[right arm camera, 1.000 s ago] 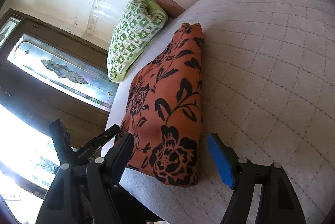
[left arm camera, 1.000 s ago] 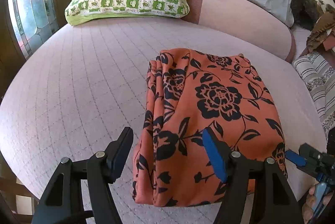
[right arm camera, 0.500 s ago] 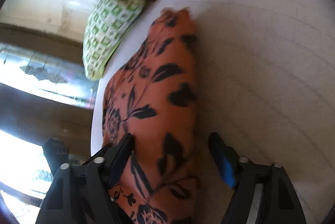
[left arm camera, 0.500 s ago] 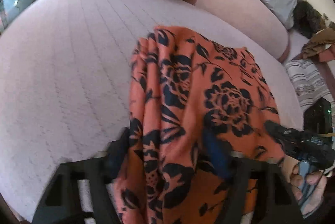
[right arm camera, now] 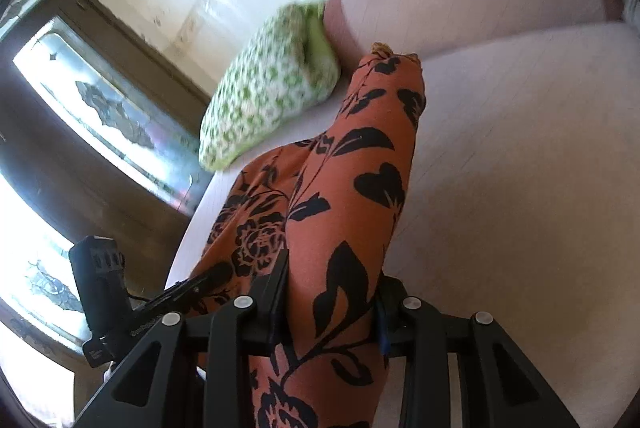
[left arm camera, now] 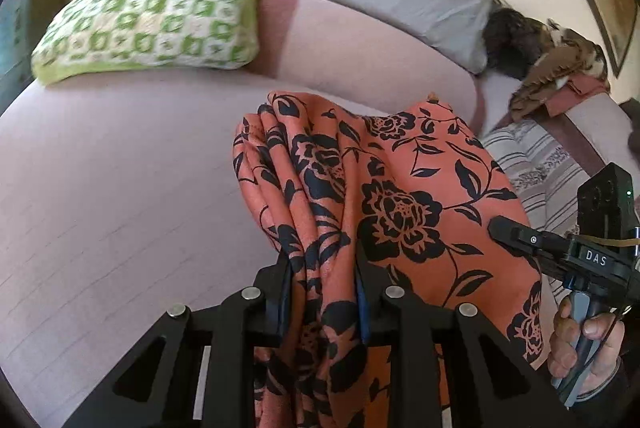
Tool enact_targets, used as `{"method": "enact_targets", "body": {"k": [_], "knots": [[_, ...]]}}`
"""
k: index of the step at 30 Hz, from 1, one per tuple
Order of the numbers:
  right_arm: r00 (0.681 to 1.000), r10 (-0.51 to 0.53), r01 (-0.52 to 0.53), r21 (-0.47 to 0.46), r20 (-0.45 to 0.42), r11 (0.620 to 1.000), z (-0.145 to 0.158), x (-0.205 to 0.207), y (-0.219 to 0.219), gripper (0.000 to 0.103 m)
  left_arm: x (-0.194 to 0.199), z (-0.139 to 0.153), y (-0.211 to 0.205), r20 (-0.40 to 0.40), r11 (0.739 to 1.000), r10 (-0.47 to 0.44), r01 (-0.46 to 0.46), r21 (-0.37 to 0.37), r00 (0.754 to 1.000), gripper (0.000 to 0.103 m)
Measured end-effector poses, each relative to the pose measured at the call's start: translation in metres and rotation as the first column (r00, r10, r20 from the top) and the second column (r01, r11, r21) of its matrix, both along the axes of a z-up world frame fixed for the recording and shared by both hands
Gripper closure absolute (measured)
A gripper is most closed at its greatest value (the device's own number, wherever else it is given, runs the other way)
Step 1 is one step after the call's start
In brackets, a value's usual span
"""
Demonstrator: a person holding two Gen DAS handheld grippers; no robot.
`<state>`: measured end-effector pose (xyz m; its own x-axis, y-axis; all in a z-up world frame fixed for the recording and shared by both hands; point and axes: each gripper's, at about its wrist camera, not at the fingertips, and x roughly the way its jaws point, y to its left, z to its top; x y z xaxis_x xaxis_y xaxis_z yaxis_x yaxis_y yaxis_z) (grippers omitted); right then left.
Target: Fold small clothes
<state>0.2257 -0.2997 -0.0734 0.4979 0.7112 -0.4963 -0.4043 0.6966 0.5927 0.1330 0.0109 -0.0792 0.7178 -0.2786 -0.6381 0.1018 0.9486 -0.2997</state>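
- Pinching the orange cloth with black flowers (left arm camera: 400, 188), my left gripper (left arm camera: 322, 292) has just closed its jaws on a gathered fold.
- My right gripper (right arm camera: 332, 304) has likewise just closed, clamping the same cloth's other edge.
- Beyond both grippers the cloth drapes forward onto the pale pink quilted bed (left arm camera: 120, 188).

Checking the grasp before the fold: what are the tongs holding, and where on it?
Both hold the orange floral garment by its near edge: the left tongs are shut on its bunched left corner, the right tongs on its right corner.
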Motion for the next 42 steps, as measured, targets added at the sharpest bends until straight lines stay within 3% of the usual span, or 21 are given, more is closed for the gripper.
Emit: {"method": "enact_targets", "body": {"k": [3, 7, 10, 14, 18, 21, 24, 25, 28, 30, 33, 37, 42], "knots": [[0.999, -0.036, 0.036, 0.006, 0.003, 0.999, -0.009, 0.009, -0.028, 0.065, 0.018, -0.007, -0.022, -0.024, 1.0, -0.009, 0.01, 0.021, 1.0, 0.072], [0.988, -0.109, 0.102, -0.066, -0.111, 0.993, -0.058, 0.024, -0.05, 0.052, 0.035, -0.045, -0.028, -0.147, 0.996, 0.032, -0.019, 0.09, 0.989, 0.059], [0.974, -0.193, 0.173, -0.154, -0.121, 0.973, -0.08, 0.011, -0.061, 0.044, 0.024, -0.042, -0.016, -0.134, 0.994, 0.081, -0.069, 0.09, 0.988, 0.037], [0.97, -0.241, 0.234, -0.151, -0.032, 0.96, -0.064, -0.021, -0.069, 0.041, -0.003, -0.02, -0.008, -0.088, 0.982, 0.148, -0.136, 0.129, 0.985, 0.027], [0.974, -0.214, 0.222, -0.139, 0.074, 0.965, -0.032, -0.053, -0.046, 0.024, -0.019, -0.005, -0.012, -0.068, 0.971, 0.18, -0.167, 0.17, 0.981, 0.019], [0.984, -0.152, 0.169, -0.241, 0.089, 0.956, -0.038, -0.058, -0.012, 0.014, -0.026, 0.0, -0.024, -0.062, 0.962, 0.197, -0.181, 0.205, 0.978, 0.016], [0.98, -0.183, 0.133, -0.431, -0.077, 0.893, -0.085, -0.042, 0.001, 0.014, -0.035, 0.002, -0.031, -0.09, 0.956, 0.196, -0.17, 0.237, 0.976, 0.016], [0.975, -0.204, 0.142, -0.453, -0.09, 0.88, -0.086, -0.044, 0.0, 0.014, -0.037, 0.003, -0.032, -0.089, 0.955, 0.199, -0.173, 0.243, 0.976, 0.016], [0.973, -0.228, 0.191, -0.449, -0.03, 0.873, -0.067, -0.065, -0.007, 0.01, -0.049, 0.009, -0.036, -0.053, 0.948, 0.219, -0.199, 0.249, 0.974, 0.016], [0.969, -0.244, 0.237, -0.468, 0.047, 0.851, -0.049, -0.083, -0.009, 0.0, -0.055, 0.015, -0.039, -0.045, 0.949, 0.221, -0.204, 0.242, 0.974, 0.016], [0.954, -0.259, 0.301, -0.47, 0.154, 0.829, -0.022, -0.115, -0.015, 0.0, -0.064, 0.027, -0.045, -0.026, 0.951, 0.213, -0.201, 0.236, 0.977, 0.011], [0.937, -0.266, 0.342, -0.454, 0.225, 0.822, 0.002, -0.141, -0.019, 0.0, -0.077, 0.039, -0.05, 0.011, 0.95, 0.209, -0.206, 0.234, 0.978, 0.006], [0.923, -0.253, 0.369, -0.477, 0.29, 0.798, 0.008, -0.167, -0.011, 0.0, -0.083, 0.045, -0.054, -0.001, 0.963, 0.185, -0.181, 0.2, 0.983, 0.006]]}}
